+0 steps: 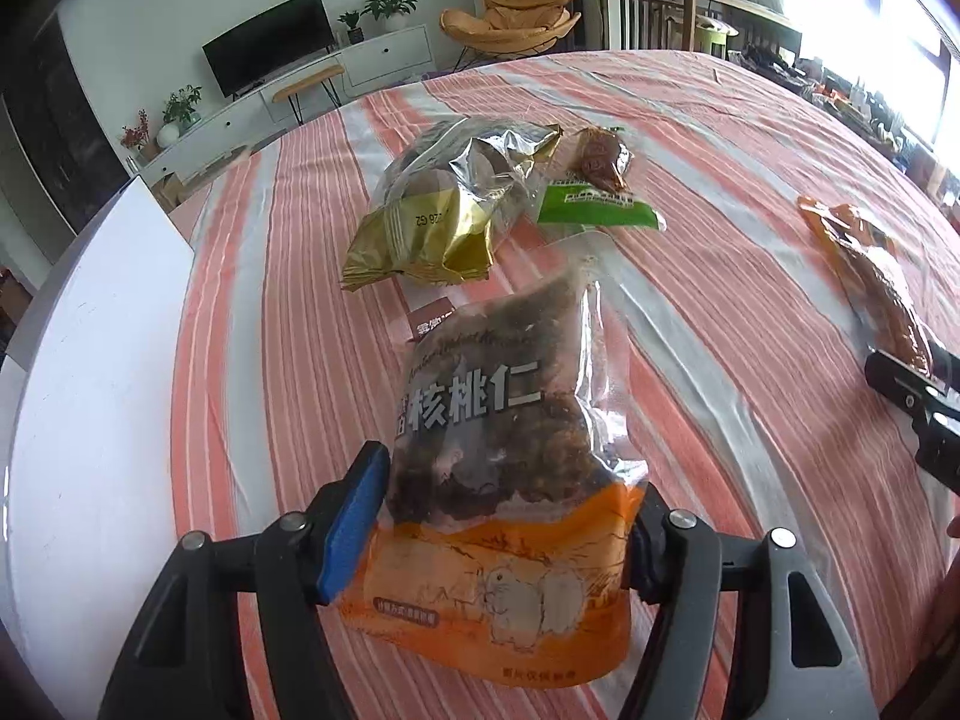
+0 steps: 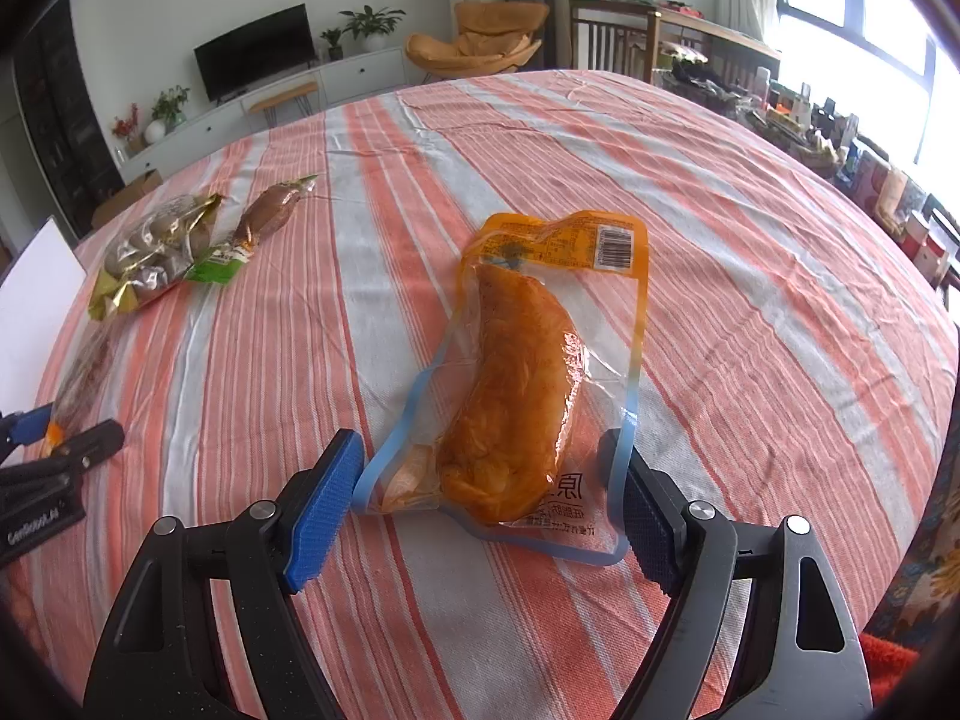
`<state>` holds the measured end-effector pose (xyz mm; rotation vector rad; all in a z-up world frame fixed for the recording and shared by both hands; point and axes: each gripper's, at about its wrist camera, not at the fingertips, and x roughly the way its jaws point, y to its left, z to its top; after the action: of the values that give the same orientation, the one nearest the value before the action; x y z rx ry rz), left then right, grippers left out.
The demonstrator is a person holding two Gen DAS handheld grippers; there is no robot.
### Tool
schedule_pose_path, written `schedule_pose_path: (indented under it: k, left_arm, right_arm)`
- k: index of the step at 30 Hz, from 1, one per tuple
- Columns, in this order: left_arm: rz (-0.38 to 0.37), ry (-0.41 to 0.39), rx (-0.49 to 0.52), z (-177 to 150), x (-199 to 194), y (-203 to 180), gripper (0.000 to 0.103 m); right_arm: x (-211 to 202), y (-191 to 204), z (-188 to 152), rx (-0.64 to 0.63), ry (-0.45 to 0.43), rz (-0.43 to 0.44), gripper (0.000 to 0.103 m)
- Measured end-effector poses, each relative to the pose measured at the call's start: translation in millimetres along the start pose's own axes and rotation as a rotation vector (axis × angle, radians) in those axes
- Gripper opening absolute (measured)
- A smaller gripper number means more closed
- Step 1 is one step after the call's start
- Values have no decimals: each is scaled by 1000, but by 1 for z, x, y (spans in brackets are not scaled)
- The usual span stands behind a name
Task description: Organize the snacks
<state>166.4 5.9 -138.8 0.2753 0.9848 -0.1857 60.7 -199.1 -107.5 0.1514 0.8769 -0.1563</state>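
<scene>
snacks lie scattered on the orange-and-white striped tablecloth (image 2: 750,276). our left gripper (image 1: 498,531) has its blue-padded jaws pinching the clear-and-orange walnut kernel bag (image 1: 510,438) at its lower part. at its twelve o'clock sits the gold foil bag of round brown snacks (image 1: 450,210), touching the green-labelled pack of brown meat (image 1: 600,186) at one o'clock. our right gripper (image 2: 486,507) has its jaws spread around the lower end of the clear vacuum pouch of orange chicken breast (image 2: 522,384), which lies flat on the cloth; whether the pads touch it we cannot tell. a white board (image 1: 90,372) lies at nine o'clock.
</scene>
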Motion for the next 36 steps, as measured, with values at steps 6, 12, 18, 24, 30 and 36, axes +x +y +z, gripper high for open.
schedule_pose_path:
  k: [6, 12, 18, 24, 30, 36]
  left_arm:
    - [-33, 113, -65, 0, 4, 5, 94]
    - [-185, 130, -153, -12, -20, 14, 94]
    - [-347, 110, -306, -4, -32, 43, 94]
    - [-292, 147, -207, 36, -11, 32, 94]
    - [-76, 160, 82, 43, 17, 4, 94]
    - [-99, 165, 34, 39, 26, 8, 98]
  right_arm:
    - [0, 0, 0, -1, 0, -1, 83]
    - [0, 0, 0, -1, 0, -2, 83]
    - [0, 1, -1, -6, 2, -8, 83]
    - [0, 1, -1, -6, 2, -7, 83]
    - [0, 2, -1, -7, 2, -8, 83]
    - [0, 2, -1, -8, 2, -9, 83]
